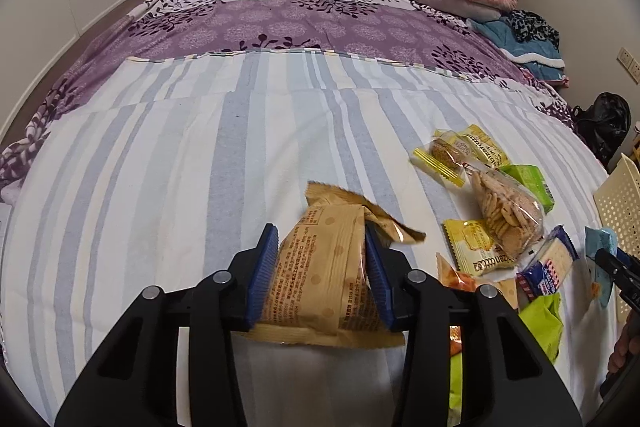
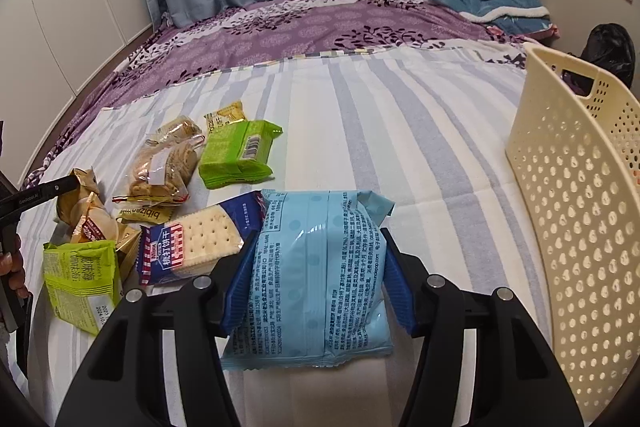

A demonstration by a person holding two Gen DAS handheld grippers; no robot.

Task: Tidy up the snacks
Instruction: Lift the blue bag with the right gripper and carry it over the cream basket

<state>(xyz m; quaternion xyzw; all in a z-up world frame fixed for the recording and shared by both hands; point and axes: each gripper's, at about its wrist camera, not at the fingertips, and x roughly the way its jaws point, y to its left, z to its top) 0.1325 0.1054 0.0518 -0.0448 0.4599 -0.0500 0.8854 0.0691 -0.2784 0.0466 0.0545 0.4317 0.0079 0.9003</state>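
The cream basket [image 2: 576, 187] stands on the striped bed [image 2: 360, 115] at 3 o'clock of the right gripper [image 2: 320, 275], whose pads pinch a blue packet [image 2: 316, 279] by its sides, long axis toward 12. The left gripper [image 1: 324, 275] is clamped narrow on a tan packet [image 1: 324, 267], its long axis toward 12, loose snacks [image 1: 500, 203] lying at 2 o'clock

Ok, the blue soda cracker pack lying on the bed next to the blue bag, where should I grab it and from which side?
Grip the soda cracker pack across its narrow width near the middle, coming from above. It lies flat, long and slim on the striped sheet, so its long edges offer parallel faces. The green packet crowds its near end.
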